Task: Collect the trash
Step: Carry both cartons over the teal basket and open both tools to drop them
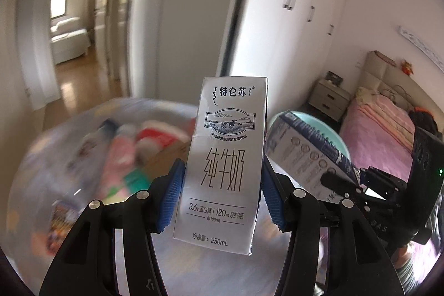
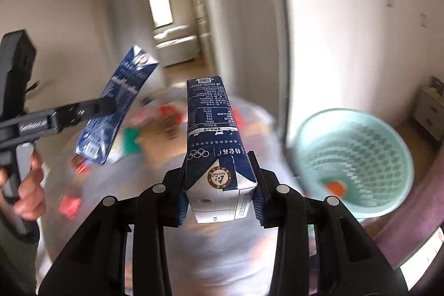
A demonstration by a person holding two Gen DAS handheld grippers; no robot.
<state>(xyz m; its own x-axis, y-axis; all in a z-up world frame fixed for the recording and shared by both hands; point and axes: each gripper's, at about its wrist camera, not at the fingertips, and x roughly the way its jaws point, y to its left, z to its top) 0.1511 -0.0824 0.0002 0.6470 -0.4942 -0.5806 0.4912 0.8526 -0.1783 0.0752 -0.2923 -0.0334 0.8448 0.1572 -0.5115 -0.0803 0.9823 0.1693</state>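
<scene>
We've got the left tongs (image 1: 222, 190) clamped on an upright milk carton (image 1: 223, 162), right tongs (image 2: 220, 194) clamped on a second milk carton (image 2: 212, 135); both held above a clear trash bag (image 2: 166, 129), mint basket (image 2: 358, 160) just right of it

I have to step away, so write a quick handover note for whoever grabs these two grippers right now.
Left hand-held gripper: shut on a white milk carton, held upright.
Right hand-held gripper: shut on a dark blue milk carton, pointing away from the camera.
Both cartons are in the air above a clear trash bag that already holds blurred packaging.
The teal basket to the right holds at least one orange scrap.
Done: both cartons picked up.
Left: probably drop both cartons into the bag, then deal with the basket's contents.
</scene>
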